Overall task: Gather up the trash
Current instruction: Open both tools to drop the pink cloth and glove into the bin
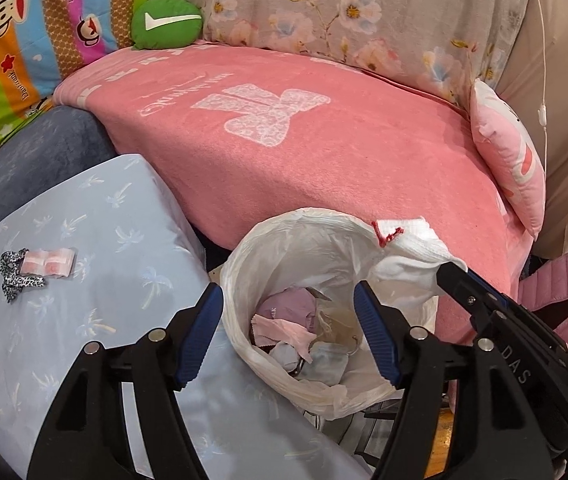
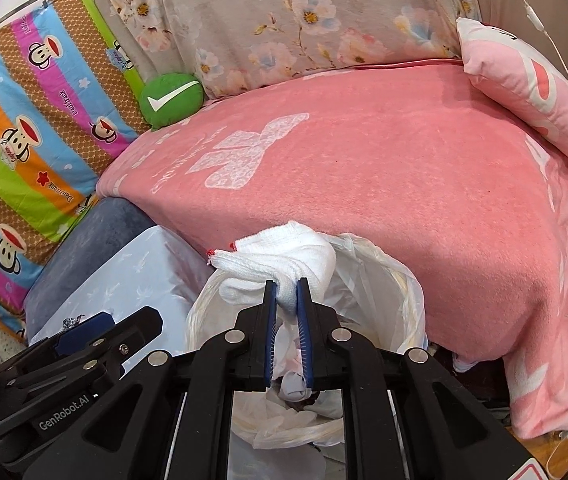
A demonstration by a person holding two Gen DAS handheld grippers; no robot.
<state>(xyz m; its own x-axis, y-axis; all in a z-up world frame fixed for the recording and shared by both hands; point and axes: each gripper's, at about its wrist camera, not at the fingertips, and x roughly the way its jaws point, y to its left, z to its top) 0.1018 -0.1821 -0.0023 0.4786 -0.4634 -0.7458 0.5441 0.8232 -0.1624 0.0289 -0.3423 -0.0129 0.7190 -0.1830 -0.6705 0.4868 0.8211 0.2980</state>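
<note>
Here, the biggest thing before me is the pink blanket (image 1: pixel 323 152) spread over the bed, with a white bow figure on it. Behind it hangs a grey floral cloth (image 1: pixel 363 12), and to the left a striped cartoon-monkey quilt (image 1: pixel 24 40). A round green cushion (image 1: pixel 167 22) with a white tick sits at the blanket's far left corner, and a pink pillow (image 1: pixel 511 160) leans at its right edge.

In front of the bed, on the left, is a pale blue cover with a palm print (image 1: pixel 84 280). On it lie a small pink-and-white packet (image 1: pixel 48 262) and, touching it, a strip of leopard-print cloth (image 1: pixel 14 278).

Just beside that cover, against the blanket's hanging edge, stands the bin lined with a white plastic bag (image 1: pixel 252 264), its mouth open. Inside I see crumpled scraps in pink, lilac and pale blue (image 1: pixel 295 336).

My right hand-held gripper (image 2: pixel 287 292) is narrowed on a white cloth with red stitching (image 2: pixel 284 256), the pads pressing a fold of it. The cloth bunches above the far rim of the bag, and part of it hangs down between the fingers towards the bag's inside.

My left hand-held gripper (image 1: pixel 287 304) stands wide with nothing between its blue pads (image 1: pixel 375 336), poised over the bag's mouth: one finger over the blue cover's edge, the other over the bag's right side.
</note>
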